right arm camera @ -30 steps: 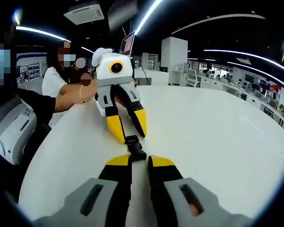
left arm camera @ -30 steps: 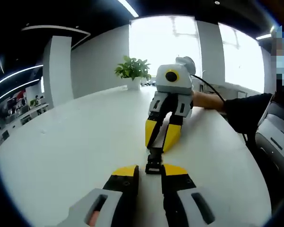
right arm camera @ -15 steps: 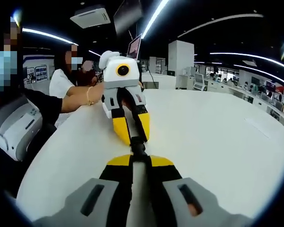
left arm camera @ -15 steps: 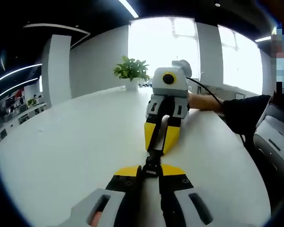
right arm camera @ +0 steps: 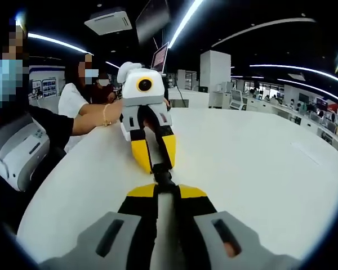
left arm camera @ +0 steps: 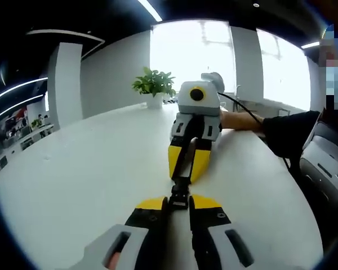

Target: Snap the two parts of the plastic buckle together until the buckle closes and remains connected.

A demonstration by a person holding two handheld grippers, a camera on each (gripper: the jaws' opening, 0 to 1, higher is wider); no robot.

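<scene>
black plastic, the buckle (left arm camera: 180, 190) sits low over the white tabletop (left arm camera: 84, 169), stretched in a line between the two grippers that face each other tip to tip. in the left gripper view the left gripper (left arm camera: 178, 202) rises from the near edge, its yellow-tipped jaws drawn in tight on the near end of the buckle. straight beyond it the right gripper (left arm camera: 185, 166) points back toward the camera, its yellow jaws closed on the far end. the two halves touch and look pushed into one another, though whether the catch has locked cannot be told.

in the right gripper view the same line runs the other way: the right gripper (right arm camera: 168, 191) at the near edge pinches the buckle (right arm camera: 162, 174), and the left gripper (right arm camera: 152, 159) clamps the far end from beyond it. a person's hand (right arm camera: 114, 109) with a bracelet is behind that far gripper.

a potted plant (left arm camera: 154, 85) stands at the far end of the tabletop before a bright window. a dark sleeve (left arm camera: 290, 132) lies along the right edge of the tabletop.
</scene>
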